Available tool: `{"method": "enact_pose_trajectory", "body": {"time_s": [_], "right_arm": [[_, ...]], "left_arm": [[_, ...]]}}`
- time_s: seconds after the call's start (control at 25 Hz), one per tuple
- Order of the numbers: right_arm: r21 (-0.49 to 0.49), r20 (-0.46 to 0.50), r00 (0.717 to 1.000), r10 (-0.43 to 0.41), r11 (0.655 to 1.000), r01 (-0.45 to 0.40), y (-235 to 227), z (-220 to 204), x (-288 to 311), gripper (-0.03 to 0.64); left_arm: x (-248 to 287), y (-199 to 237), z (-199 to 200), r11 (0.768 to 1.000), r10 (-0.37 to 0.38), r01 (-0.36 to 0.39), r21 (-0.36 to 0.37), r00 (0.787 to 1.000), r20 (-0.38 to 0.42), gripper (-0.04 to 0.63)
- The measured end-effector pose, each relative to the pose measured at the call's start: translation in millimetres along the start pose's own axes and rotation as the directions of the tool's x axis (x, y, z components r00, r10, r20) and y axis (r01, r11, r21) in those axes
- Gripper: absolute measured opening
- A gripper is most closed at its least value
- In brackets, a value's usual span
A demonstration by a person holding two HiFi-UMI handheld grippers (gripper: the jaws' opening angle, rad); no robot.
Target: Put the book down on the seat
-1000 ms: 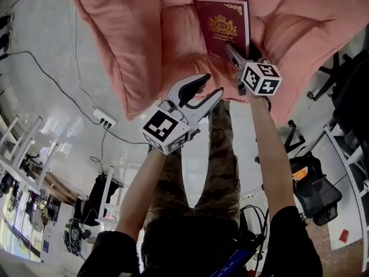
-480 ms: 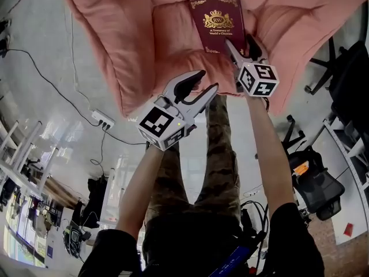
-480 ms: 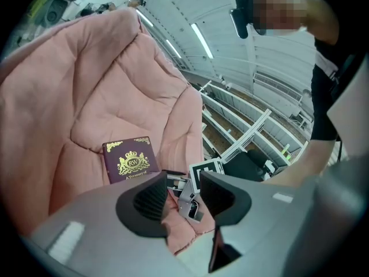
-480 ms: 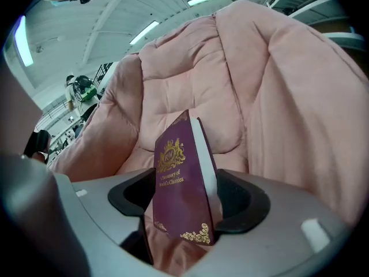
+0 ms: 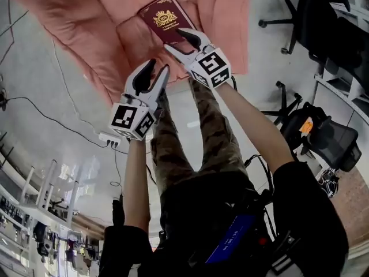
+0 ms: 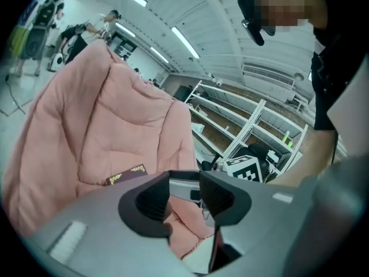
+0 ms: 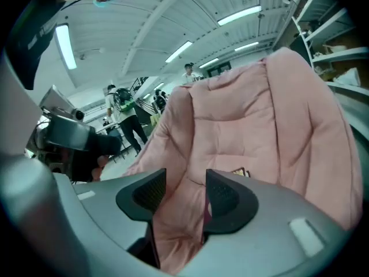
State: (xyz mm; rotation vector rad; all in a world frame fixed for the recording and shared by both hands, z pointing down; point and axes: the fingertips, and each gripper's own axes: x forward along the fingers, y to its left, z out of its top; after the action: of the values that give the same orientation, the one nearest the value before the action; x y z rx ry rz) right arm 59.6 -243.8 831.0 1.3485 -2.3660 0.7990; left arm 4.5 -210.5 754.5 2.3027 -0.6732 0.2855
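A maroon book (image 5: 164, 21) with a gold crest lies flat on the pink cushioned seat (image 5: 86, 33). In the left gripper view the book (image 6: 124, 176) shows as a thin dark edge on the seat (image 6: 115, 120), and one corner of the book (image 7: 239, 172) shows in the right gripper view. My right gripper (image 5: 180, 42) hovers just short of the book's near edge. Its jaws have just been closing, with nothing between them, only the pink seat (image 7: 248, 114) beyond. My left gripper (image 5: 155, 71) is lower left of it, open and empty.
Black office chairs (image 5: 311, 10) stand to the right of the seat, and another black chair (image 5: 326, 140) is nearer me. A power strip (image 5: 106, 138) with cables lies on the floor at left. Shelving (image 6: 248, 120) stands behind the seat. People (image 7: 124, 120) are in the background.
Both grippers have risen and come away from the seat. The right gripper's jaws stand narrower than before. The book stays lying on the cushion.
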Motion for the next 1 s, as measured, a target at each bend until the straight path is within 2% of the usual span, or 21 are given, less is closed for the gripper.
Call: {"method": "enact_pose_trajectory", "body": {"time_s": [0.08,0.32,0.52,0.8,1.0], "right_arm": [[-0.04,0.033,0.999,0.035,0.999,-0.034,22.3,32.8,-21.7,0.223],[-0.096,0.148,0.986,0.08,0.993,-0.066,80.2,123.2,-69.6,0.199],[-0.143,0.239,0.966,0.101,0.987,-0.068,99.7,189.9,-103.2,0.198],[-0.129,0.331,0.943,0.03,0.992,0.014,106.5,244.0,-150.9,0.189],[-0.132,0.366,0.93,0.012,0.99,0.04,104.5,277.0,-169.7,0.184]], "left_arm": [[-14.8,-16.7,27.9,0.999,0.017,-0.018,0.042,1.0,0.023,0.157],[-60.9,-49.6,92.4,0.983,0.065,-0.078,0.164,0.994,0.083,0.134],[-66.1,-76.7,149.6,0.965,0.061,-0.094,0.246,0.988,0.139,0.129],[-70.0,-112.7,203.6,0.942,0.053,-0.119,0.314,0.976,0.209,0.121],[-68.5,-126.0,231.6,0.939,0.082,-0.163,0.304,0.962,0.261,0.107]]}}
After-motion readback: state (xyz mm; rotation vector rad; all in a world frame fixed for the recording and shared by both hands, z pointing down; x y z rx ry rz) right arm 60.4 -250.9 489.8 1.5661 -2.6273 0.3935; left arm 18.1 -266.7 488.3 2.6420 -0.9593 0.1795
